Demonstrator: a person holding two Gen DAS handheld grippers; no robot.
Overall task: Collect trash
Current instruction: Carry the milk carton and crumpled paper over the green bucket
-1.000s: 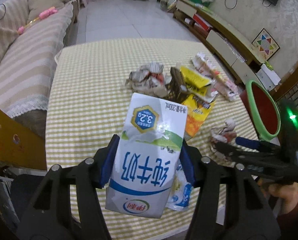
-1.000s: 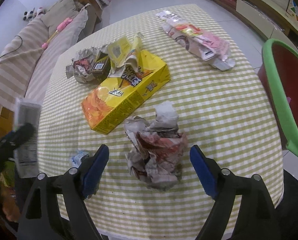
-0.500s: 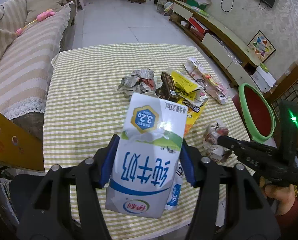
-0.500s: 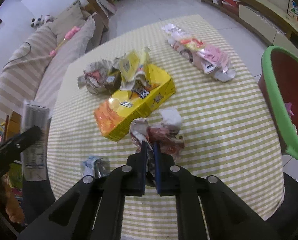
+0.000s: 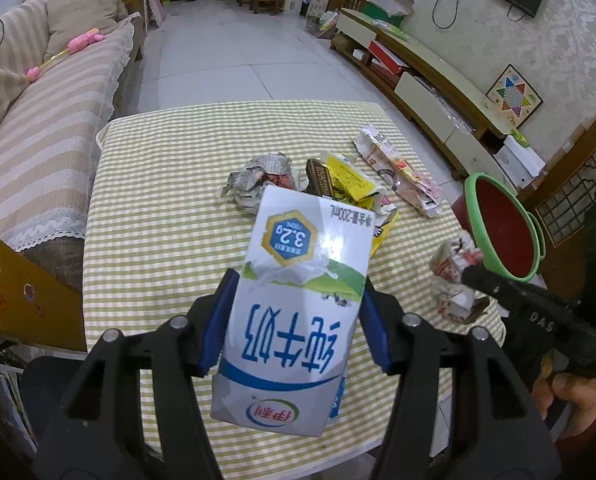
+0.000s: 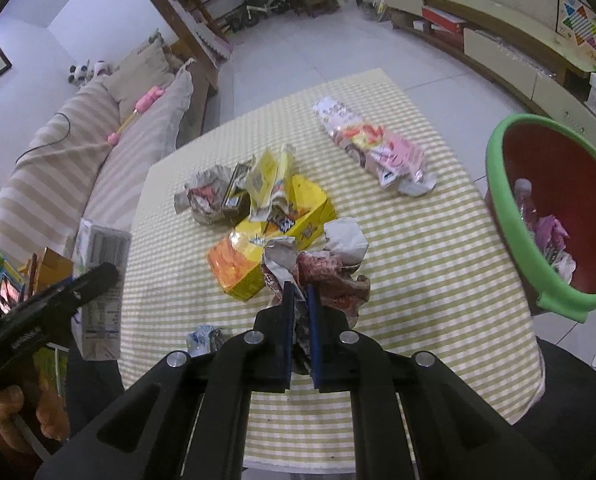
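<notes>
**Desk:** What had just changed on the table?

**Photographer:** Nearest the lens, the right gripper point(image 6: 300, 300) had snapped closed on the crumpled paper wad point(image 6: 330, 276), its jaws pinched almost together on a fold of it. A second earlier they stood wide on either side of that wad. The paper hung above the checked tablecloth point(image 6: 418, 264) rather than lying flat on it, so the lift appeared to have begun.

**Desk:** And the other hand?

**Photographer:** The left gripper point(image 5: 298, 320) was unchanged, part-open and clamped on the white milk carton point(image 5: 298, 300), which it held in the air over the near edge of the table.

**Desk:** What was left farther out?

**Photographer:** Beyond the wad lay the yellow snack box point(image 6: 270, 252), then a second newspaper ball point(image 6: 202, 196), and farther off a pink wrapper point(image 6: 378, 152). The red bin with the green rim point(image 6: 510, 216) stood just off the table's right side, with some rubbish already in it.

**Desk:** Meaning?

**Photographer:** Both hands looked loaded; the bin seemed the next stop.
</notes>
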